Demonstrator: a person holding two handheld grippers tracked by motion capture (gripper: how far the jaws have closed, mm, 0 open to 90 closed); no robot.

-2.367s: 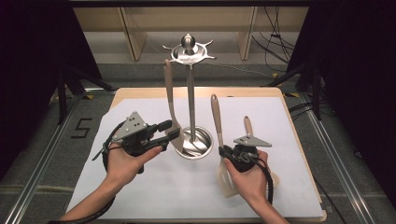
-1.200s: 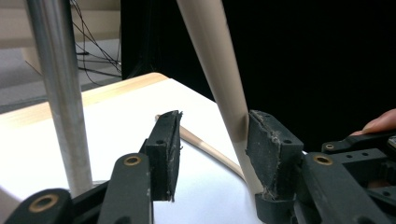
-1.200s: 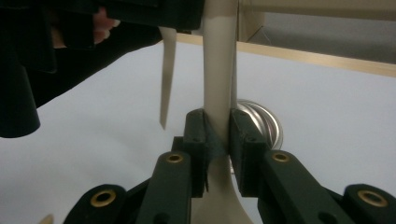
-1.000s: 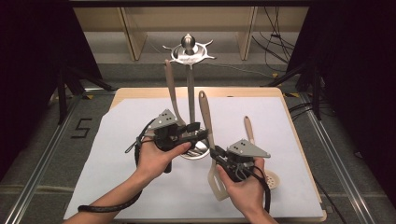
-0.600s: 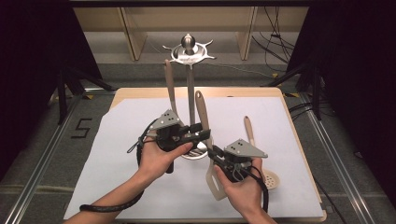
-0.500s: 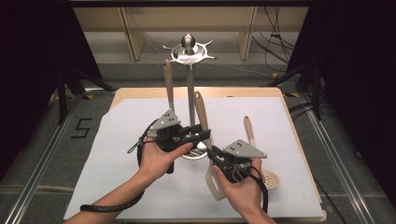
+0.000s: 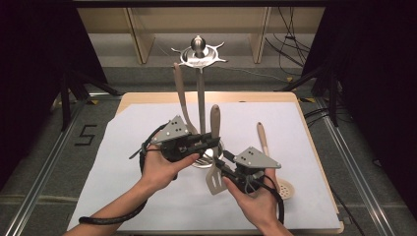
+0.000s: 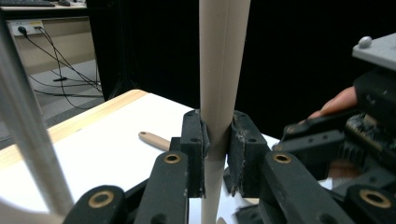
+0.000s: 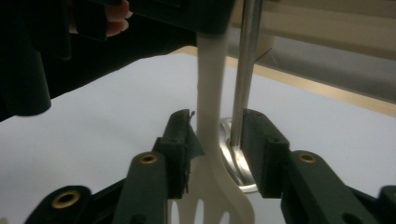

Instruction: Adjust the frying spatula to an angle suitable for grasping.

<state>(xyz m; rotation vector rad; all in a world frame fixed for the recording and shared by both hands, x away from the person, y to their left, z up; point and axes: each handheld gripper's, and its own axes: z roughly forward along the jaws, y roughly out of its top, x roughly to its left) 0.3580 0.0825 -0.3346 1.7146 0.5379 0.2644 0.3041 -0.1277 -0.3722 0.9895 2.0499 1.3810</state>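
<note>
From above, a white sheet covers the wooden worktop, grey floor and dark curtains around it, and a metal stand rises mid-sheet. The left gripper view has the left gripper pinching the upright spatula by its handle. In the right gripper view the right gripper is spread around the spatula's neck.

Readable: a single black numeral "5", marked on the grey floor at the left, just beside the left edge of the surface. No other lettering, label or brand legible anywhere; engraving on the rack's top disc too small to make out.
</note>
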